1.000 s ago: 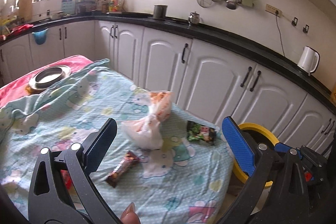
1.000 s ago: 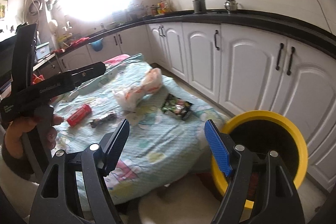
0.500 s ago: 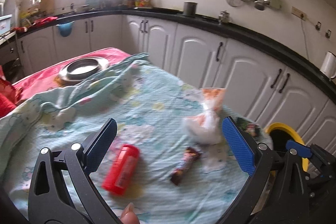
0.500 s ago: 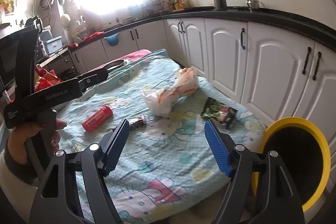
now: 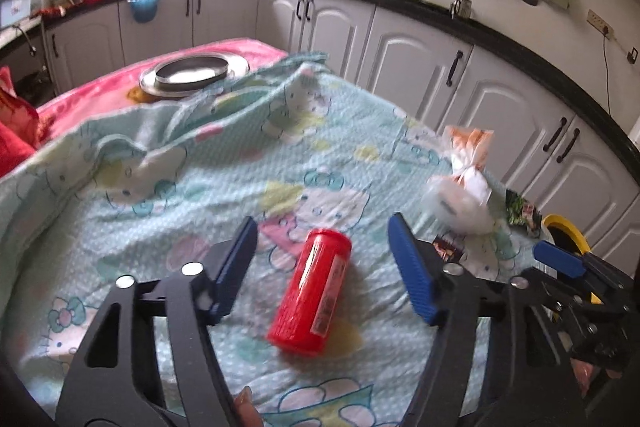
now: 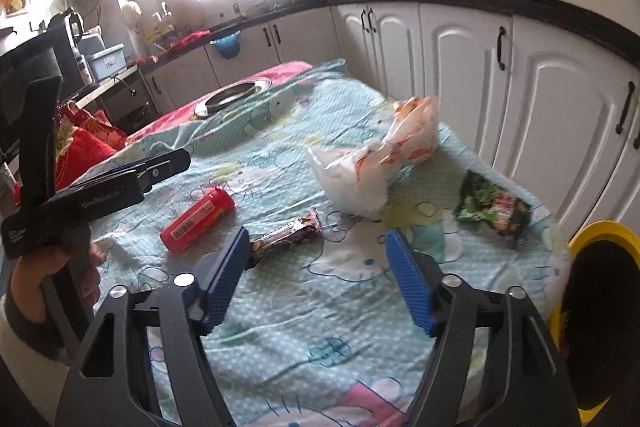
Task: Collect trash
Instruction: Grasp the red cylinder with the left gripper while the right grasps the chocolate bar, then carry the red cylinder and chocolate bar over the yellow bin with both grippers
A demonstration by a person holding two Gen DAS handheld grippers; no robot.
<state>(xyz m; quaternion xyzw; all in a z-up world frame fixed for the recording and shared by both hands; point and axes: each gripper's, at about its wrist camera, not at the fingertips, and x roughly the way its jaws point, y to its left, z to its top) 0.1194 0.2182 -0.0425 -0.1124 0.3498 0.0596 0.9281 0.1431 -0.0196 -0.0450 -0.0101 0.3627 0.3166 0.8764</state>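
Note:
A red canister (image 5: 310,291) lies on the teal cartoon tablecloth (image 5: 180,187), between the two fingers of my left gripper (image 5: 322,227). Its jaws are closing and the pads stand clear of the canister. My right gripper (image 6: 316,237) hovers over the cloth, jaws closing with nothing pressed between them. A brown snack wrapper (image 6: 288,237) lies just past its left finger. A knotted white plastic bag (image 6: 372,163) and a green packet (image 6: 494,211) lie further back. In the right wrist view the left gripper (image 6: 160,167) sits above the red canister (image 6: 198,219).
A yellow-rimmed bin (image 6: 600,231) stands off the table's right edge. A metal plate (image 5: 192,73) rests on a pink cloth at the far end, with a red cushion (image 6: 84,147) to the left. White cabinets (image 5: 420,75) run close behind the table.
Both grippers swept left and down over the table. The red canister came into the left view and now lies between the left fingers, which have narrowed. The right jaws narrowed slightly.

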